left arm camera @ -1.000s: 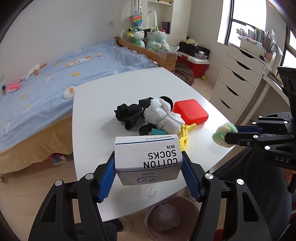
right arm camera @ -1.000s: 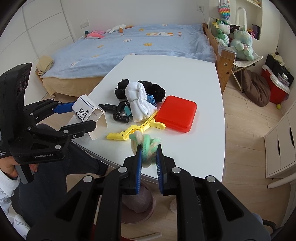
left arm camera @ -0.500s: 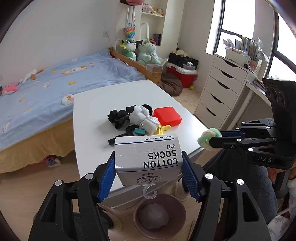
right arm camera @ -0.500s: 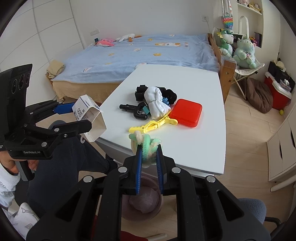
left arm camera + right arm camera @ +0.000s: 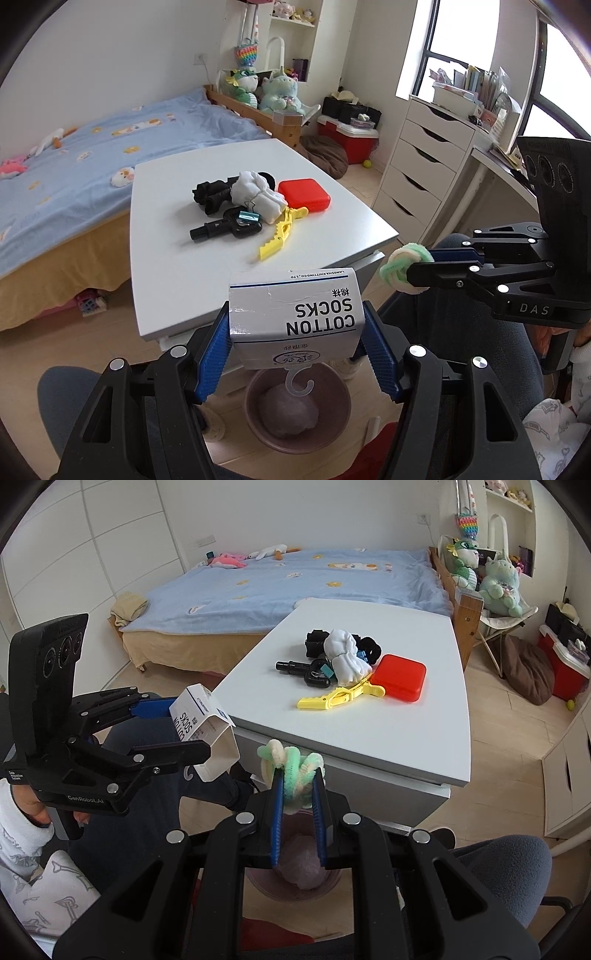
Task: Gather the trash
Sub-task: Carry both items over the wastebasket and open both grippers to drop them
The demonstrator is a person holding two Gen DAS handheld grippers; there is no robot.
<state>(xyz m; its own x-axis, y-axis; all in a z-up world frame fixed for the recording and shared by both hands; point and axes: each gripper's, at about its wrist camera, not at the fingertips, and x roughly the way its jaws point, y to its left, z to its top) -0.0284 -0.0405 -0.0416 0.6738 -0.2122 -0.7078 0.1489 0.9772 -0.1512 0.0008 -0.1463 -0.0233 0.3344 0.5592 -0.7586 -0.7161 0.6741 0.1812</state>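
White cardboard sock box (image 5: 295,317) clamped in left gripper (image 5: 297,345) jaws; right gripper (image 5: 298,794) jaws pinch green-and-cream fuzzy bundle (image 5: 291,771); both above pink round bin (image 5: 295,410).

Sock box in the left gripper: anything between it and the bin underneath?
Nothing visible. The left gripper holds the sock box off the table's near edge, and the bin sits on the floor directly below in the left wrist view. Only the box's plastic hook hangs in that gap.
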